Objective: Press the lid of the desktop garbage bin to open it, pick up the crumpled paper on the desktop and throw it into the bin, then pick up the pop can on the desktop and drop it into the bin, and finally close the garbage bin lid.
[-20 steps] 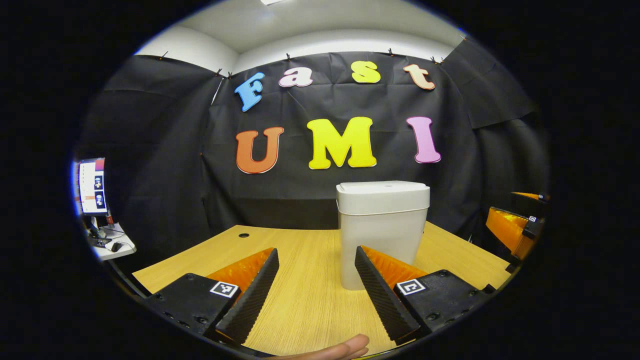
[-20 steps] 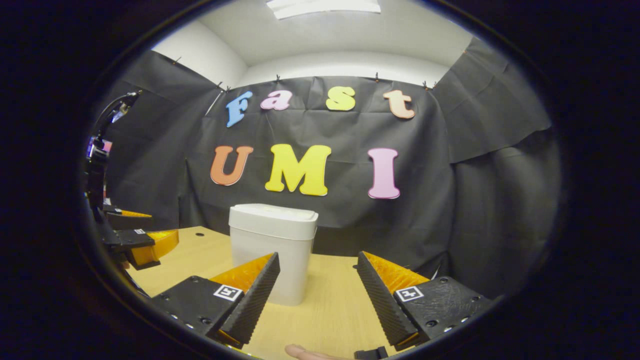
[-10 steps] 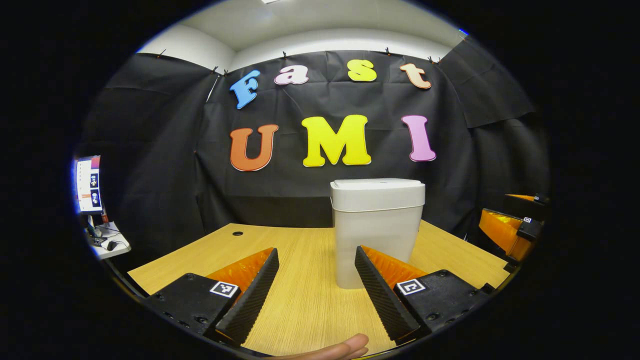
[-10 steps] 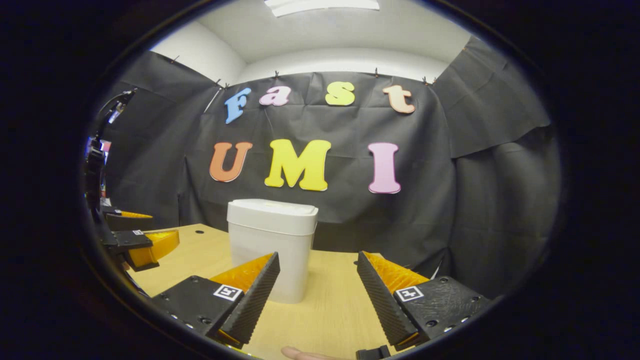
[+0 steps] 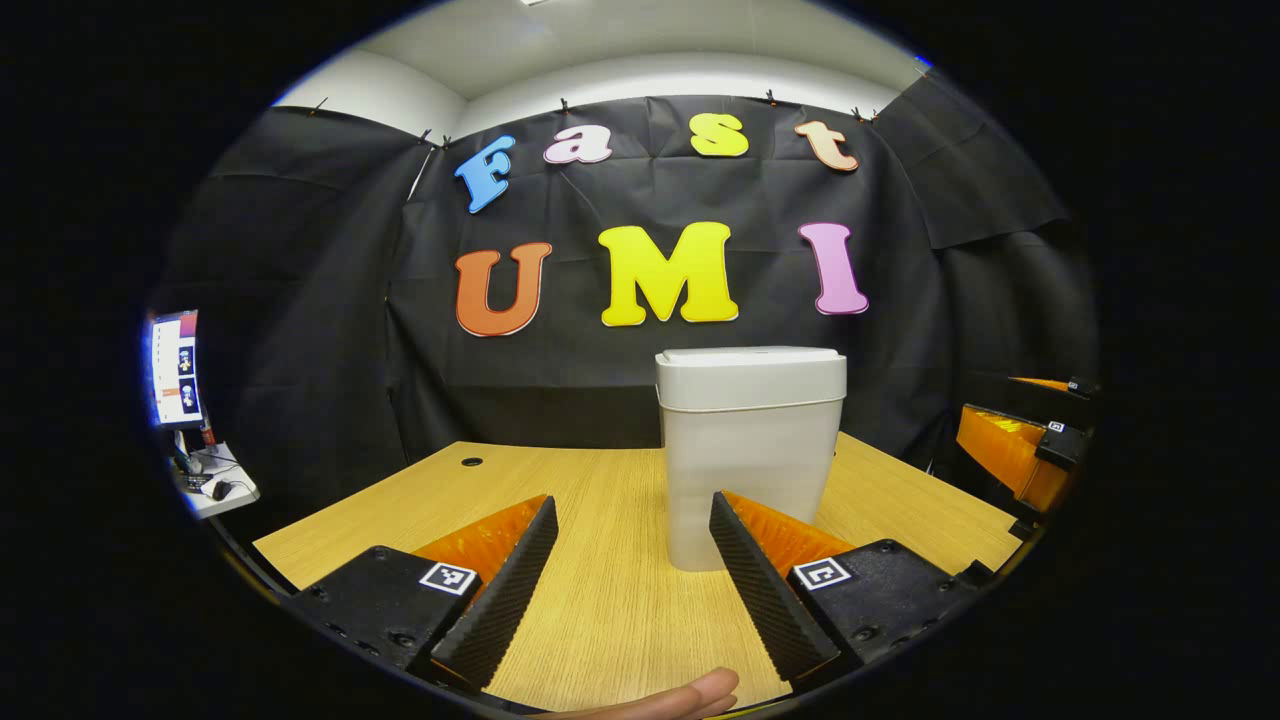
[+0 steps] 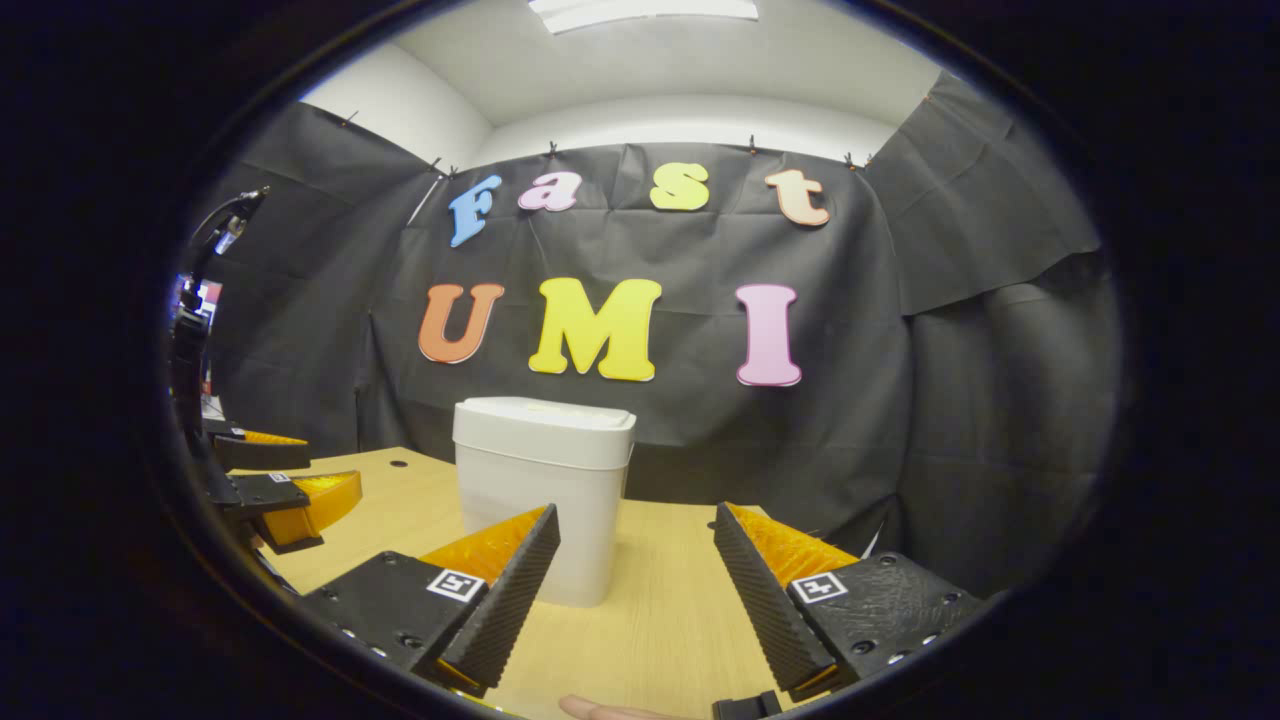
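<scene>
Right now your wooden desktop [image 5: 600, 600] carries the white garbage bin [image 5: 750, 450], upright with its lid [image 5: 750, 365] down — just ahead of your left gripper [image 5: 632, 585]. Your right gripper [image 6: 636, 590] hovers nearby; both are spread wide, holding nothing.

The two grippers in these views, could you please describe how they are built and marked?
Each gripper, left and right, has two wedge-shaped fingers with ribbed inner faces, on black bolted blocks. Each block carries a small square black-and-white marker.
</scene>
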`<state>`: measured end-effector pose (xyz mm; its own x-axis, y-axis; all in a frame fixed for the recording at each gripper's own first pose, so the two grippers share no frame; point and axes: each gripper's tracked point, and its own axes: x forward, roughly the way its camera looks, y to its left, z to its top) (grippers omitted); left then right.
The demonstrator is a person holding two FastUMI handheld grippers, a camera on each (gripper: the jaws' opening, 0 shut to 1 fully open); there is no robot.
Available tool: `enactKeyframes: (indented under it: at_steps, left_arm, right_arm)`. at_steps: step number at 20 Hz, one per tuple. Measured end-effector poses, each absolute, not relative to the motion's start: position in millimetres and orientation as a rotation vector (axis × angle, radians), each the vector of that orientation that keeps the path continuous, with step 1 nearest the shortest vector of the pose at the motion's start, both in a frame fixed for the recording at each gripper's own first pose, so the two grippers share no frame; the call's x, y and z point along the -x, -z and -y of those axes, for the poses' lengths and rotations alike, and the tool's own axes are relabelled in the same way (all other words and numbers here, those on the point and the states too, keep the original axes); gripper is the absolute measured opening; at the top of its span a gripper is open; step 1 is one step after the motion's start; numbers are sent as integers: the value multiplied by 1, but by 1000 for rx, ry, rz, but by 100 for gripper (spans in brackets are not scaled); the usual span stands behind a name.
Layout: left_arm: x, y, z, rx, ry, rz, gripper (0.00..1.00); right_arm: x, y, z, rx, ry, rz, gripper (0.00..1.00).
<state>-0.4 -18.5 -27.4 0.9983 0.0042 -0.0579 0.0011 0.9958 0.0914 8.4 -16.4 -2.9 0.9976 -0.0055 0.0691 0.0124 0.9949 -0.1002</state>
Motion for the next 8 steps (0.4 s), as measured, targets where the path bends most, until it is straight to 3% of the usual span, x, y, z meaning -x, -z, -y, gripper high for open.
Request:
enactKeyframes:
  at_steps: [8]
  left_arm:
    - [0,32,22,-98,4,-68,99]
  right_arm:
    - [-12,8,15,90,1,54,95]
